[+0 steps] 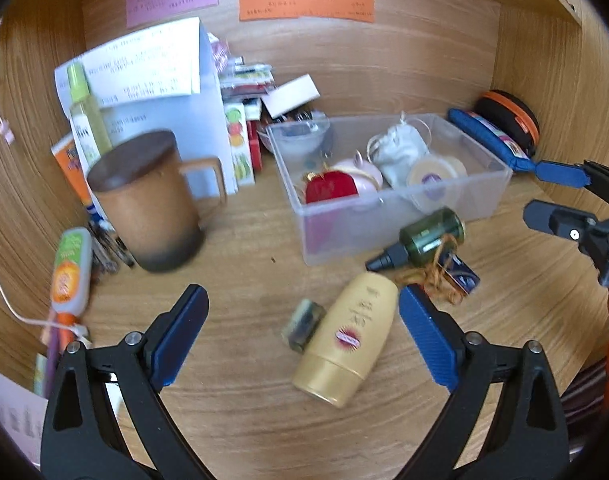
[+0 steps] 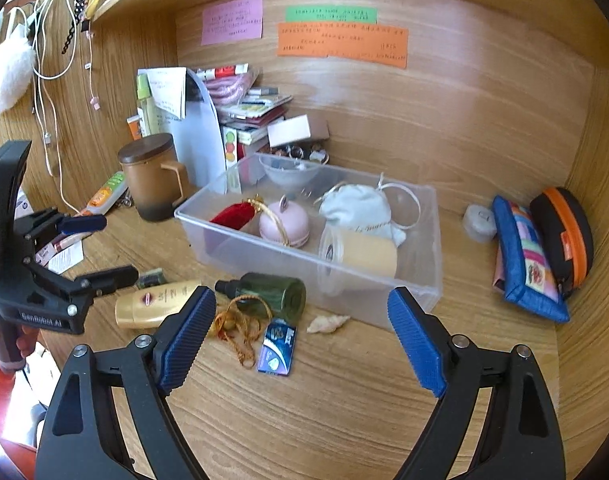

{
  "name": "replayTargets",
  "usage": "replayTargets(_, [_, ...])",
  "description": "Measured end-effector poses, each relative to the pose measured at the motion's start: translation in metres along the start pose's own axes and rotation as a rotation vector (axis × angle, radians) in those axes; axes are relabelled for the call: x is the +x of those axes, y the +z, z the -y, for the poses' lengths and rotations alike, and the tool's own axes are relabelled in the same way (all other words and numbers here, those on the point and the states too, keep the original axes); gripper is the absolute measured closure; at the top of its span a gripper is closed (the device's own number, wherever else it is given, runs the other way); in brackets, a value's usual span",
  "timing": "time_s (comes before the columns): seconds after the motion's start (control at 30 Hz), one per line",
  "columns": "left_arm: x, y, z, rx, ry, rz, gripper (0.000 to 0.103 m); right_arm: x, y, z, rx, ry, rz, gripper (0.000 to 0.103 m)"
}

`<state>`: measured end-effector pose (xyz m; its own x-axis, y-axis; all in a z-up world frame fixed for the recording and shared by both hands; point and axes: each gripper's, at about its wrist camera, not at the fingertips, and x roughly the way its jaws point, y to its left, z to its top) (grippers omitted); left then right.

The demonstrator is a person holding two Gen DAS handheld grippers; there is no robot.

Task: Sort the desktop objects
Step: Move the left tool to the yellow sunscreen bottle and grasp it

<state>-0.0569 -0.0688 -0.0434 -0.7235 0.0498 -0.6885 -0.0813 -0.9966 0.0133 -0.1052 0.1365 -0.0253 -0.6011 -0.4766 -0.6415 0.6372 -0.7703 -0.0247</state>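
While both grippers hang unclenched and empty, the left gripper hovers over a gold tube lying on the worktop near the bin; likely light and slick, best pinched across its middle.

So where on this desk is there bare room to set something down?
Bare wood lies between the clear bin and the blue pouch, and in the near foreground by the right gripper. Crowded: the back left corner around the brown mug, and the bin's front by the green bottle and gold bottle.
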Motion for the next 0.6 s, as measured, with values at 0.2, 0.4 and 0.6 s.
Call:
replayTargets(0.2, [0.008, -0.017, 0.018, 0.028, -0.066, -0.028, 0.014, 0.010, -0.010, 0.005, 0.026, 0.017, -0.042, 0.017])
replayTargets(0.4, [0.023, -0.027, 0.018, 0.001, -0.129, -0.124, 0.034, 0.012, -0.017, 0.010, 0.038, 0.029, -0.048, 0.017])
replayTargets(0.6, [0.030, -0.025, 0.013, -0.023, -0.155, -0.142, 0.034, 0.019, -0.019, 0.011, 0.043, 0.037, -0.062, 0.017])
